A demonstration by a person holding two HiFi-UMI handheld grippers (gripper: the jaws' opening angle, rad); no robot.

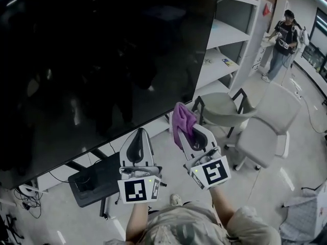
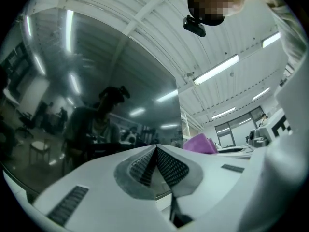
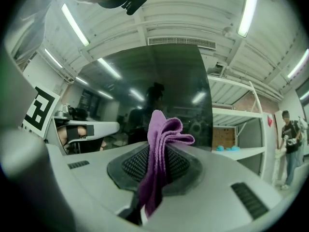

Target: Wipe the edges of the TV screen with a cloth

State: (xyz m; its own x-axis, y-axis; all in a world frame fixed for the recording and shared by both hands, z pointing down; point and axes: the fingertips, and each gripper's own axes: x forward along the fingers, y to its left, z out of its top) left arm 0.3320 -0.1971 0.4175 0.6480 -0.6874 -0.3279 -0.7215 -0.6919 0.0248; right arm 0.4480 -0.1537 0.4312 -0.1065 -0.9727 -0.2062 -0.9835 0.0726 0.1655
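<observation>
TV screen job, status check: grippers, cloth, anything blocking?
Left gripper shut, empty. Right gripper shut on purple cloth, near TV screen lower edge; contact unclear. Nothing seen between them.

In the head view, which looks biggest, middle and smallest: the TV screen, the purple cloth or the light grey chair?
1. TV screen, by far the largest.
2. Light grey chair.
3. Purple cloth, smallest, even though it is nearest the camera.
</observation>
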